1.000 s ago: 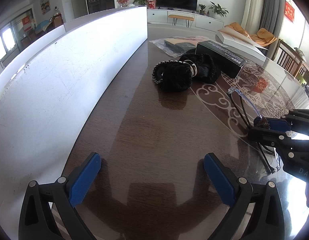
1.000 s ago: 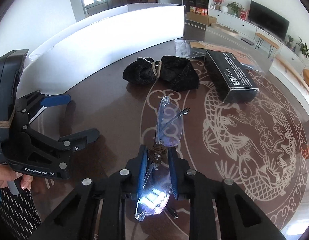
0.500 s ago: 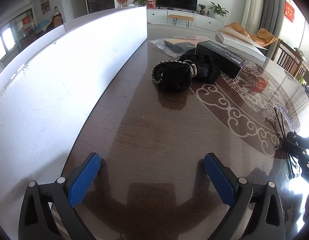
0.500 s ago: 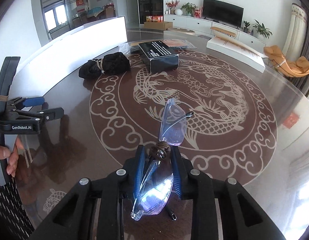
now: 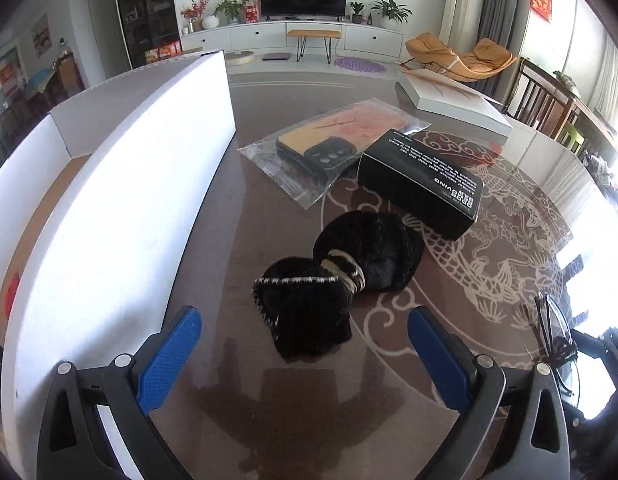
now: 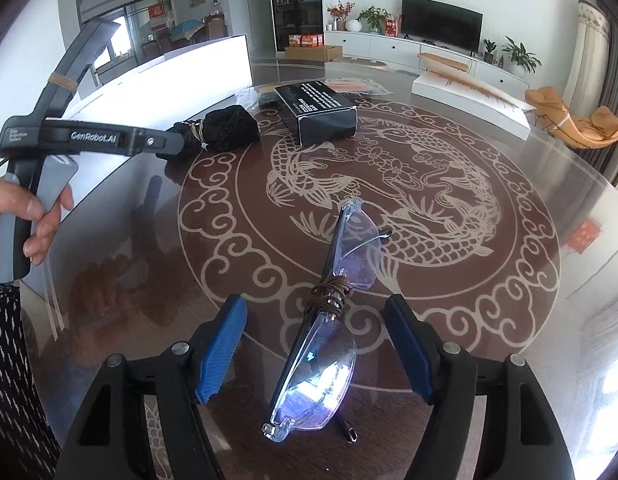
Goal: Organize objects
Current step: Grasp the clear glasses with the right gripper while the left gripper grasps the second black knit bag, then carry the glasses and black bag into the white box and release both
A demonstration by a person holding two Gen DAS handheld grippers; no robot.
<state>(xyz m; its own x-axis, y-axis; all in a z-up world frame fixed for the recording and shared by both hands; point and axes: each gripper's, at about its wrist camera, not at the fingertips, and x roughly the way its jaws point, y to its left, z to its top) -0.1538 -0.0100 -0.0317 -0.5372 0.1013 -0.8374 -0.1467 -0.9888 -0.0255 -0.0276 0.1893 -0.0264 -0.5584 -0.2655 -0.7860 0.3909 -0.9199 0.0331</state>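
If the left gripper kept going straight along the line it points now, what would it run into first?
Most likely the black fuzzy bundle: it lies just ahead of the open left gripper, roughly centred between the fingers, with nothing in front of it. Depth is unclear, so the fingers might meet the table first.

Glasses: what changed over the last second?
The right gripper carried the glasses toward the table's dragon centre and its jaws have just been opening; the glasses lie on the table between them, pads clear. The left gripper, open, moved up to the black pouch. Pouch, black box and bagged item stayed put.
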